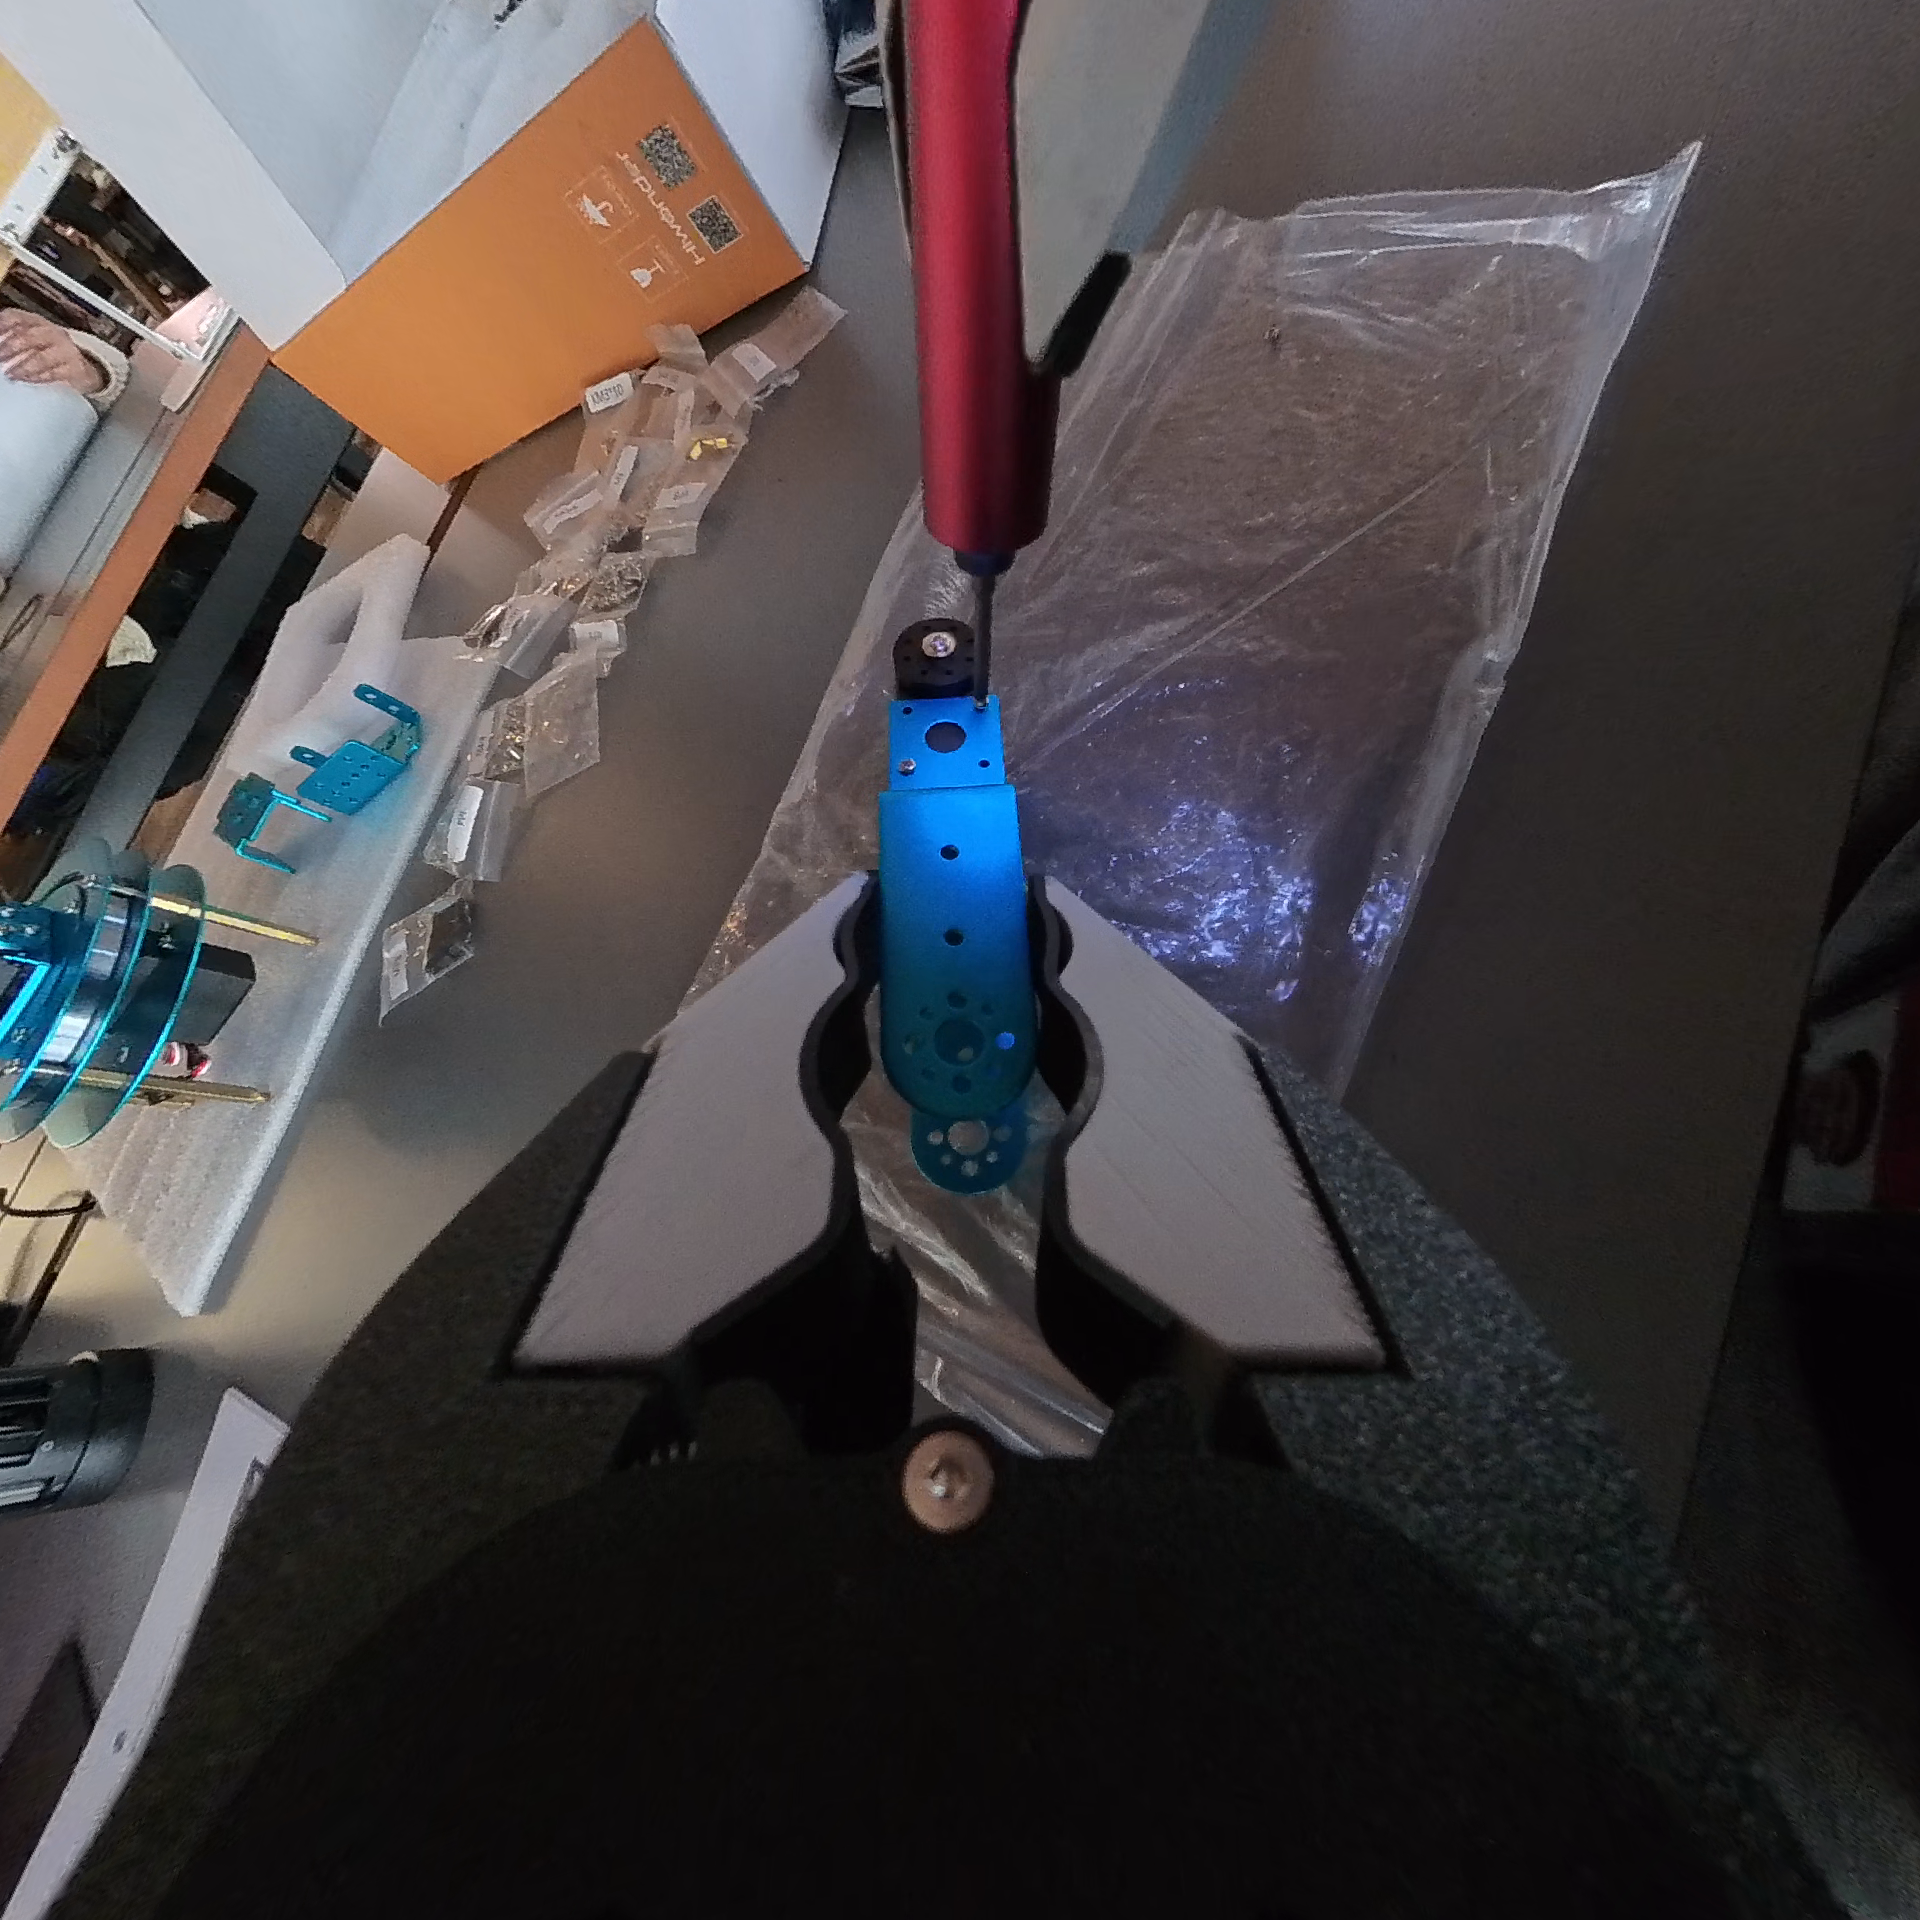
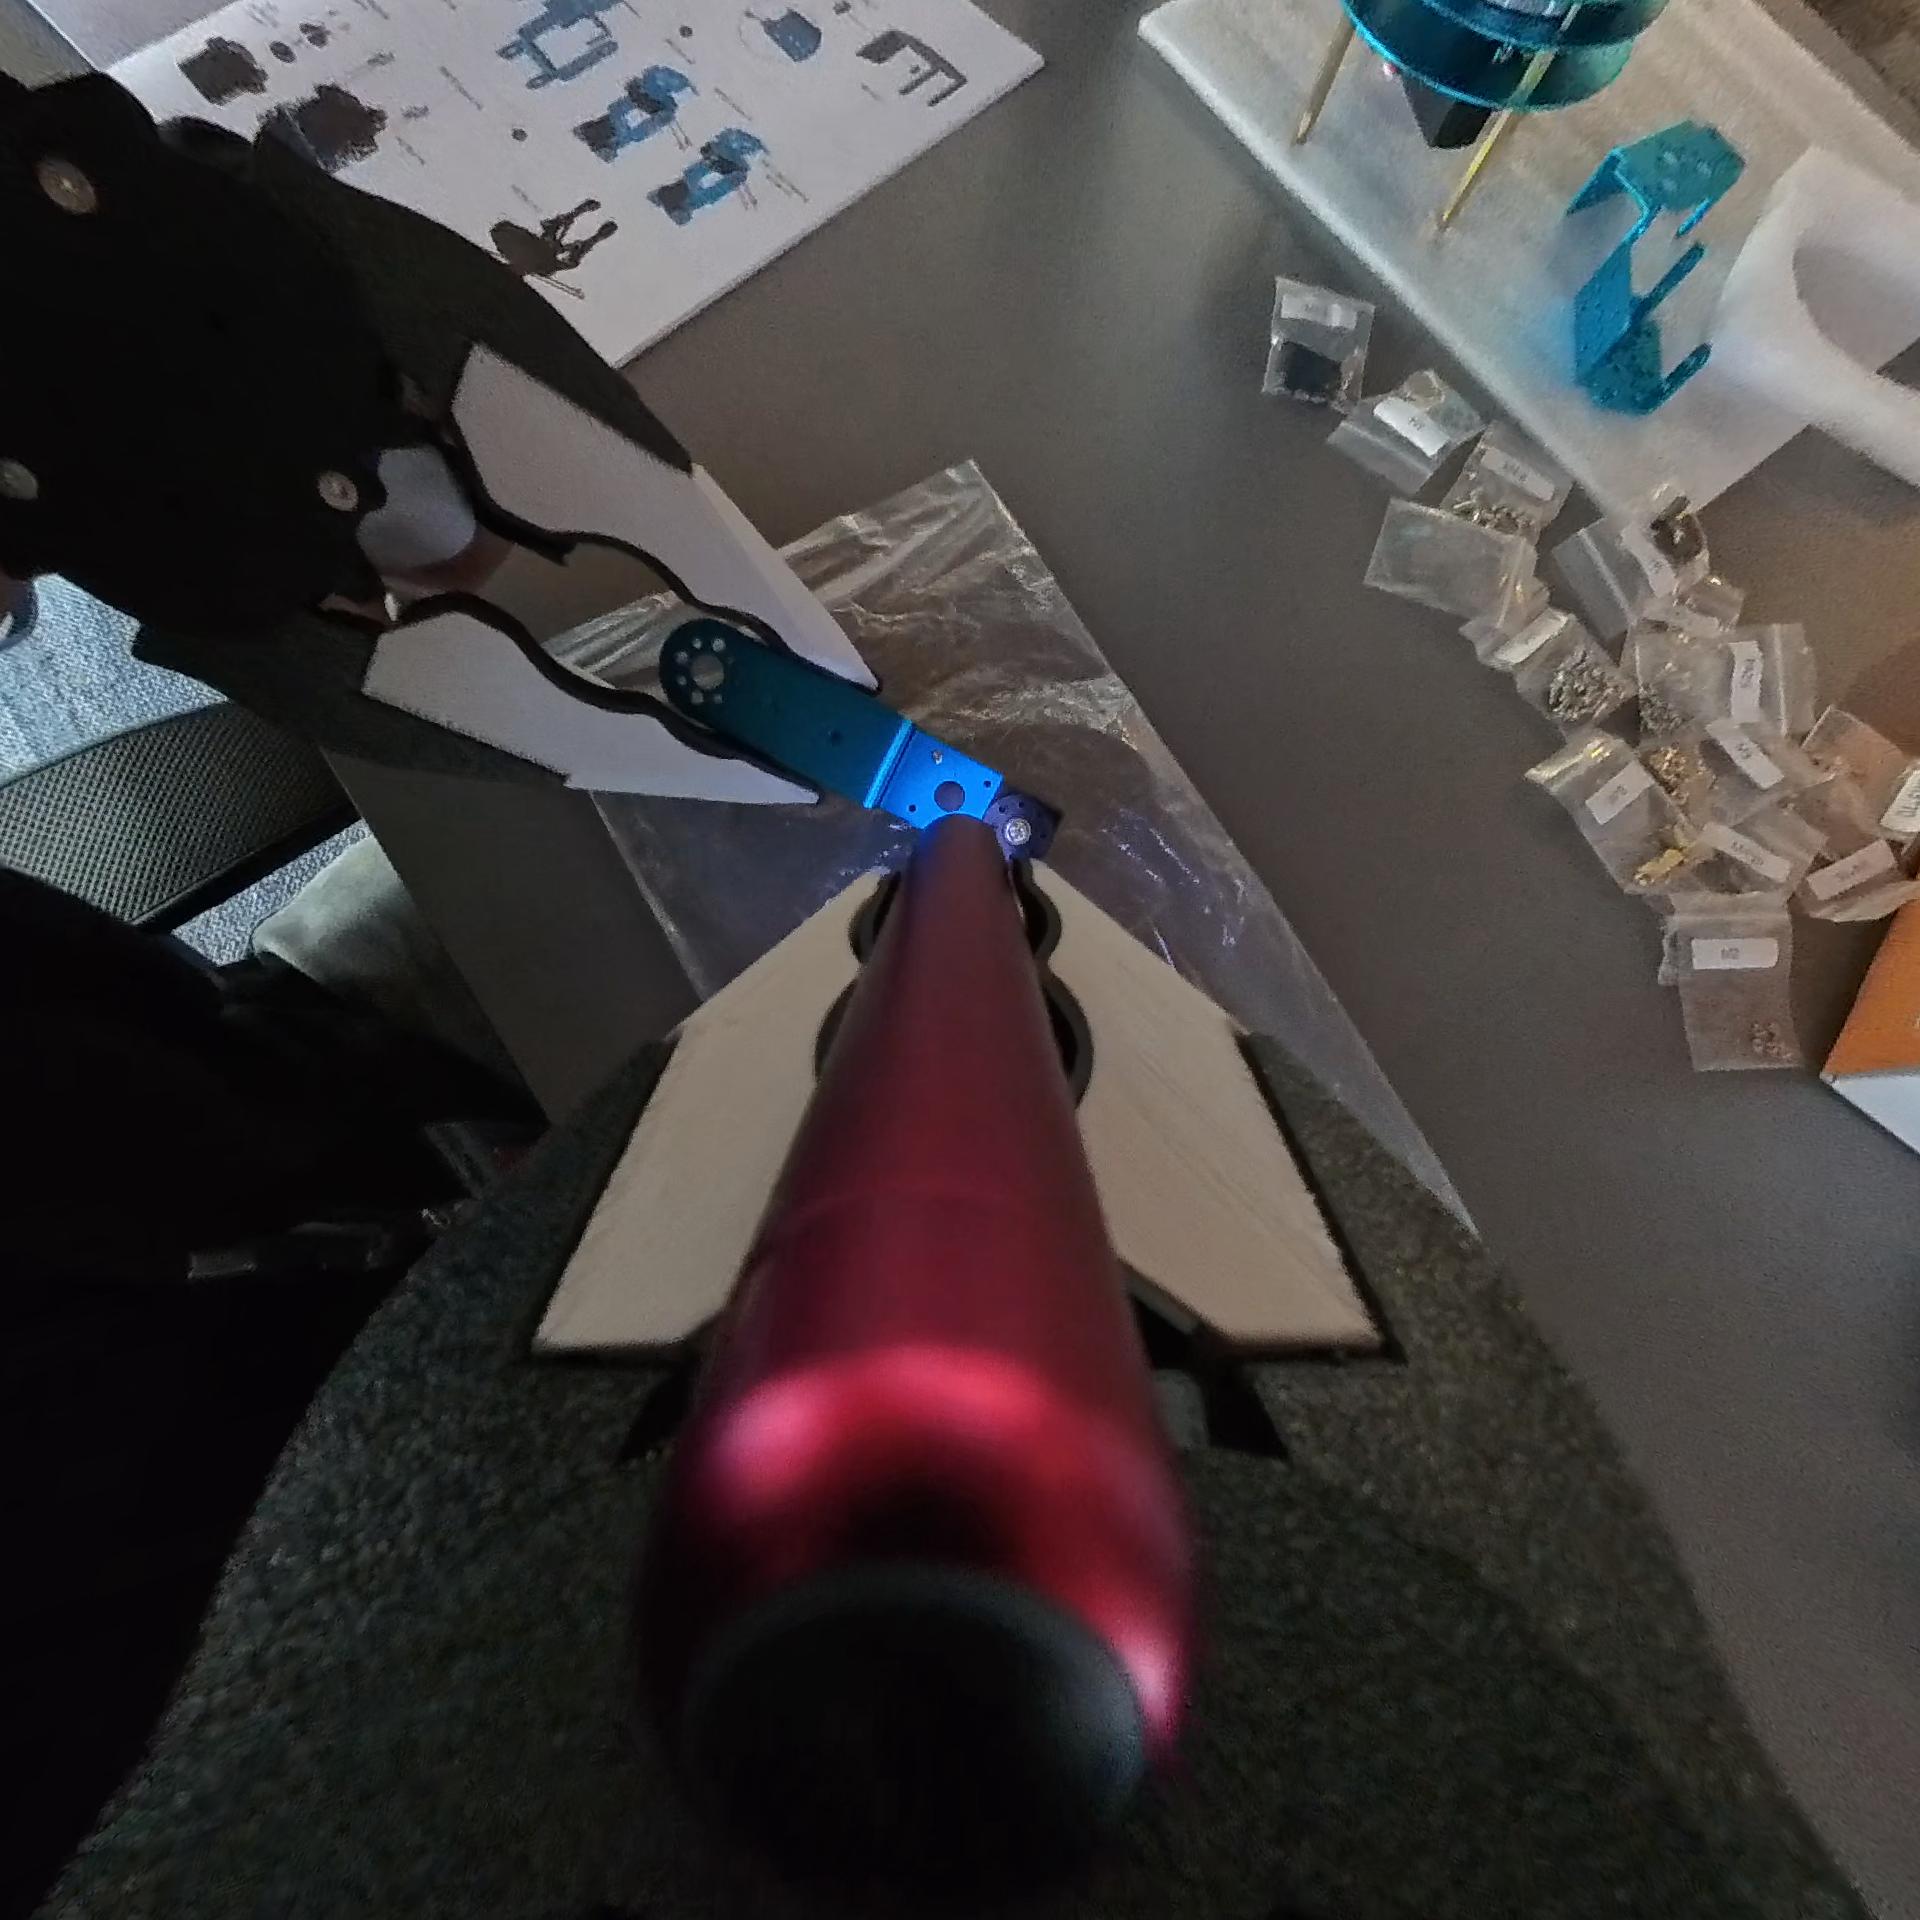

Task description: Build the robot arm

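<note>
Right gripper [image 2: 951, 883] clamps a red metal screwdriver [image 2: 925, 1195], its tip hidden; left gripper [image 1: 954, 914] grips a blue perforated metal bracket [image 1: 951, 935] above a clear plastic bag [image 1: 1299, 582] on the grey tabletop [image 1: 1714, 727].

Two handheld grippers are shown, each with pale fingers on a black textured body. The left gripper [image 1: 954, 935] is held low and level, its fingers [image 1: 748, 1101] closed in from both sides on a blue metal bracket [image 1: 951, 935]. The right gripper [image 2: 961, 914] is angled steeply downward, its fingers [image 2: 1174, 1143] clamped around a red screwdriver [image 2: 925, 1195], whose tip is set against the bracket's far end.
</note>
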Available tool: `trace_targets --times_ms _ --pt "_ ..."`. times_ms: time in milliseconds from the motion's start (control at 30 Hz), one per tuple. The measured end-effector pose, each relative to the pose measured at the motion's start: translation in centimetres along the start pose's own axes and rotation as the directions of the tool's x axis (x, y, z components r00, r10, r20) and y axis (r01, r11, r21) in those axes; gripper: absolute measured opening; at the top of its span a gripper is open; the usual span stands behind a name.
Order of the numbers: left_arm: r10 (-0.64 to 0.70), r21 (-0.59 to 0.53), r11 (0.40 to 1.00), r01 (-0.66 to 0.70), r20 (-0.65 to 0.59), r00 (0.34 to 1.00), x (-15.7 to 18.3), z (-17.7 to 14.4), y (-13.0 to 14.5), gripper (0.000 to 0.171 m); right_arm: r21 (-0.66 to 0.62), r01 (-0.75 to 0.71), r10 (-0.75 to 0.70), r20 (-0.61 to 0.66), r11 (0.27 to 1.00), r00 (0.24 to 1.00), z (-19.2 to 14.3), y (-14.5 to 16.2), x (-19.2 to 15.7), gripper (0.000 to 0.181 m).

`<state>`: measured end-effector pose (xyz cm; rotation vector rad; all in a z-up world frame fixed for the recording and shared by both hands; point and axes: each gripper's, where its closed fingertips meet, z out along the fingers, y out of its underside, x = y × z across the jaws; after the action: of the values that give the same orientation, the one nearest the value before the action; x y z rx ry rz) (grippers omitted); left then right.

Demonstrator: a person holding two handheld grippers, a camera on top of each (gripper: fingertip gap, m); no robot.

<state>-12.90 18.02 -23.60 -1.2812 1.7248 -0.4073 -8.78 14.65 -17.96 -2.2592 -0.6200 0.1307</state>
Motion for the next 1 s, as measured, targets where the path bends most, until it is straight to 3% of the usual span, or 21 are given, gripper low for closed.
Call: trace_targets --times_ms 1000 --pt "-0.049 0.014 0.999 0.050 -0.060 0.997 0.25 0.01 0.08 0.026 0.014 0.014 -0.014 -0.018 1.000 1.000 0.24 -0.07 -0.16 0.022"
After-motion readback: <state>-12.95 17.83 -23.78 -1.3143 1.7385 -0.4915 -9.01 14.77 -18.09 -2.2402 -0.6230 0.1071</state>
